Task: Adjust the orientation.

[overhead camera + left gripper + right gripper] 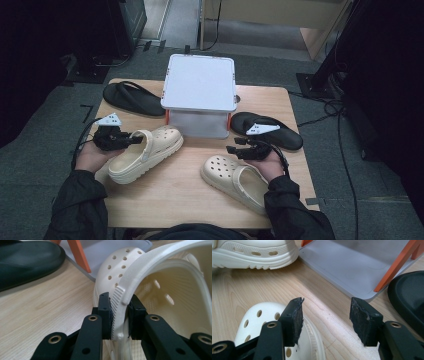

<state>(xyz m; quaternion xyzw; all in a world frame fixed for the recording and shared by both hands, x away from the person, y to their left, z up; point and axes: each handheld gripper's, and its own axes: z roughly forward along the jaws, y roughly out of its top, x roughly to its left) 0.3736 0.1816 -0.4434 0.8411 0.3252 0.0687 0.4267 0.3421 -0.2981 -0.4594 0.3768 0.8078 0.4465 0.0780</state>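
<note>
Left gripper point(119, 315), lower centre of its own view, is clamped on the heel strap of the left clog point(145, 153) at centre left of the table point(175, 195), while the right gripper point(325, 320) stands wide, holding nothing, above the right clog point(259, 317).

Lab or recording studio, not home. Small wooden worktop point(200, 200) alone on grey carpet floor point(45, 145). Dark stands with base plates point(312, 82) around it, loose cables point(345, 150) across carpet, tape marks point(87, 107) on floor. Light wood furniture point(280, 12) behind.
</note>
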